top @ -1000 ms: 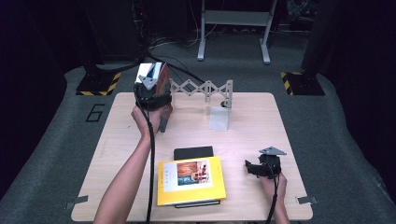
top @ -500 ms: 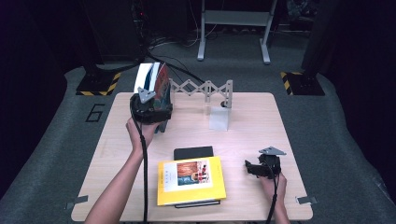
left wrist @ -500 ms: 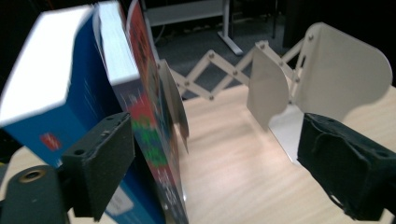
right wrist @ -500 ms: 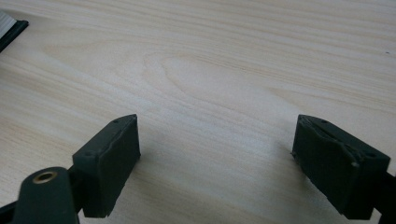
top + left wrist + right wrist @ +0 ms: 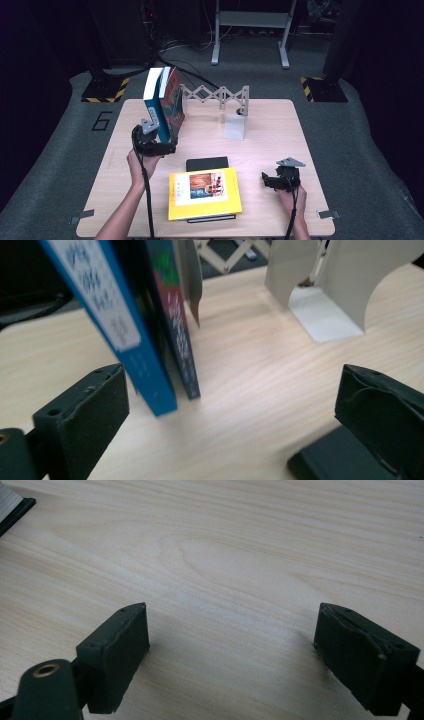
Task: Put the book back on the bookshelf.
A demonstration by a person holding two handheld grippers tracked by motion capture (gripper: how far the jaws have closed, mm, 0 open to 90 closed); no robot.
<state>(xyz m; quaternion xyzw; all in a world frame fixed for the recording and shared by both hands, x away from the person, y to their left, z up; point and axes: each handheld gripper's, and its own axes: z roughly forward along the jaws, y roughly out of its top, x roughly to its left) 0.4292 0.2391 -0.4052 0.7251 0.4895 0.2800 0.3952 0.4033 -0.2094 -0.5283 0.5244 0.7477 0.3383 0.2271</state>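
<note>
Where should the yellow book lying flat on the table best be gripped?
Probably by the yellow book's right-hand edge, nearest the open right hand-held gripper. It lies flat on a dark book beneath, so its edge sits slightly raised; come in low from the right, one jaw under, one over.

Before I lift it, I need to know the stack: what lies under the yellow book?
Under the yellow book a black book juts out at the far edge and a dark edge shows at the near side; the rest is covered.
</note>
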